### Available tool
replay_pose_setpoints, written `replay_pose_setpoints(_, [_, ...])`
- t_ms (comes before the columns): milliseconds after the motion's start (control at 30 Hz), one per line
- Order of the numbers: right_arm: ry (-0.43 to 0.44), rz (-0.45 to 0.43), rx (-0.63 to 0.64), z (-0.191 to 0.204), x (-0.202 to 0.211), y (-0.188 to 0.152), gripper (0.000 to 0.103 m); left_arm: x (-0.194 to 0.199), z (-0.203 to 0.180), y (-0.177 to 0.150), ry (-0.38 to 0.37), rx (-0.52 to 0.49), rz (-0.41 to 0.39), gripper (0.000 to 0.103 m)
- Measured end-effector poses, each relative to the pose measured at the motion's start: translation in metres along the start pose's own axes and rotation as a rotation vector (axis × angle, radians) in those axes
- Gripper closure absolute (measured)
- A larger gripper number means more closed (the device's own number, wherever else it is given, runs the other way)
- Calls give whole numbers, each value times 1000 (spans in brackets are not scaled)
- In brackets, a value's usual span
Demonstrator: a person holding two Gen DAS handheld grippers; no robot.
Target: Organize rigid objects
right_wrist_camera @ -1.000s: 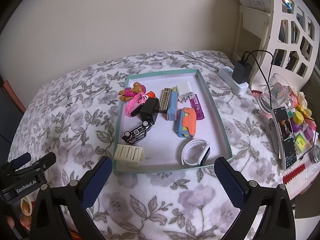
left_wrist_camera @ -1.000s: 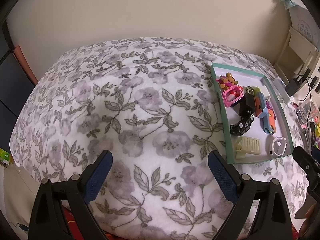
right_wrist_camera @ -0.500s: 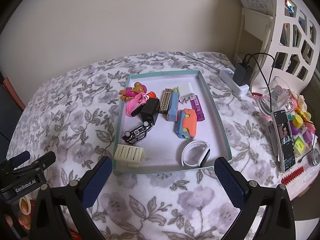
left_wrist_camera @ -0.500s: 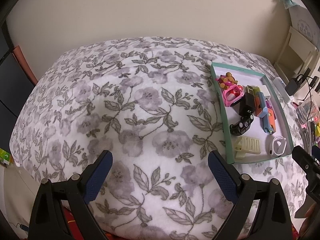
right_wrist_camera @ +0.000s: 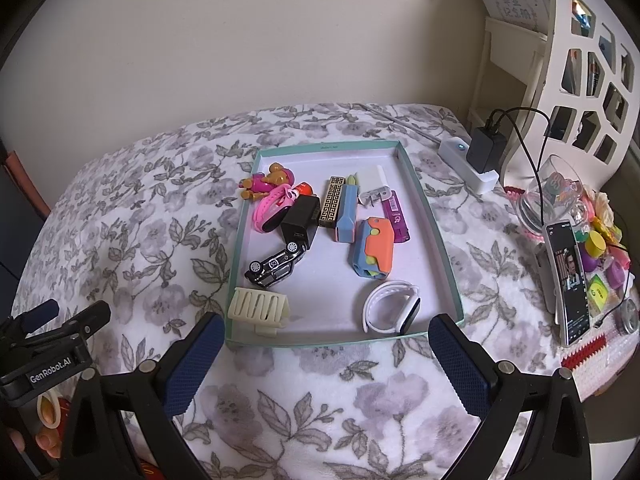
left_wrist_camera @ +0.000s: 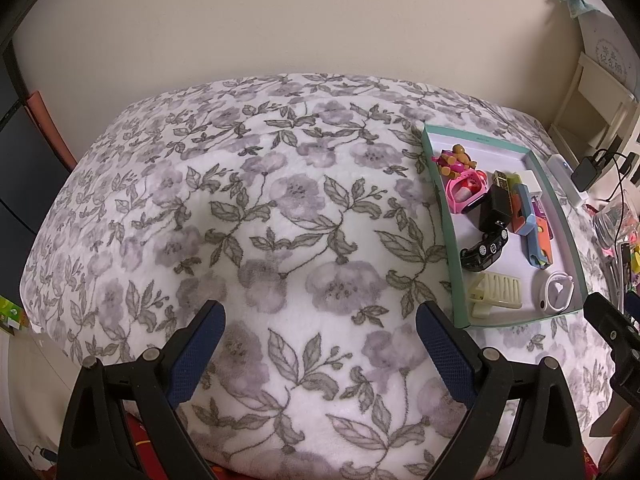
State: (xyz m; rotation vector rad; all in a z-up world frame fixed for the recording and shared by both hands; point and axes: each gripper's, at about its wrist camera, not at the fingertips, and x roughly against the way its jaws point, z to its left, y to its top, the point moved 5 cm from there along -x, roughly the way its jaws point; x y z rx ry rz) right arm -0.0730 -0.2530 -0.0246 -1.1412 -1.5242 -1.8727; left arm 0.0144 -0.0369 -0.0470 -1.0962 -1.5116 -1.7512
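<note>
Right wrist view: right gripper (right_wrist_camera: 320,360) hovers low over the floral blanket (right_wrist_camera: 140,240), jaws spread wide, nothing between the blue pads (right_wrist_camera: 192,364); it sits just short of the near wall of the teal tray (right_wrist_camera: 436,224).
Left wrist view: left gripper (left_wrist_camera: 318,356) likewise spread and empty above bare blanket (left_wrist_camera: 240,220); the teal tray (left_wrist_camera: 444,216) lies ahead and to its right.
Tray position: flat on the blanket, long axis running away from the cameras, all task objects inside it.
Near-left corner: cream ribbed clip (right_wrist_camera: 260,306), touching the front wall.
Near-right corner: white smartwatch (right_wrist_camera: 392,306), band curled, lying on its side.
Centre left: black toy car (right_wrist_camera: 278,262), angled, its front against a black charger block (right_wrist_camera: 300,222).
Far left: pink smartwatch (right_wrist_camera: 274,208) leaning on the charger block; behind it a small bear figure (right_wrist_camera: 266,180) against the left wall.
Centre: gold-and-black patterned bar (right_wrist_camera: 331,202) beside a blue-and-peach stick toy (right_wrist_camera: 346,216), both lying lengthwise.
Centre right: orange-and-blue block toy (right_wrist_camera: 372,254); just behind it a purple lighter-shaped item (right_wrist_camera: 396,216) and a white plug adapter (right_wrist_camera: 374,188).
Outside the tray, right: white power strip (right_wrist_camera: 468,164) carrying a black charger (right_wrist_camera: 486,148); propped phone (right_wrist_camera: 570,280) with lit screen; glass jar (right_wrist_camera: 556,196); assorted colourful small items at the edge, too small to identify.
Lower left of right wrist view: part of the left gripper's body, labelled GenRobot.AI, with fingertips (right_wrist_camera: 46,442) of the person's hand below it.
</note>
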Motion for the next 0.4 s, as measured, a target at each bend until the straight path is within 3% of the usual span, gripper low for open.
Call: replay_pose_setpoints(400, [-1,2,2,1,0,0,0,2,-3,0,-7,5,-12,7])
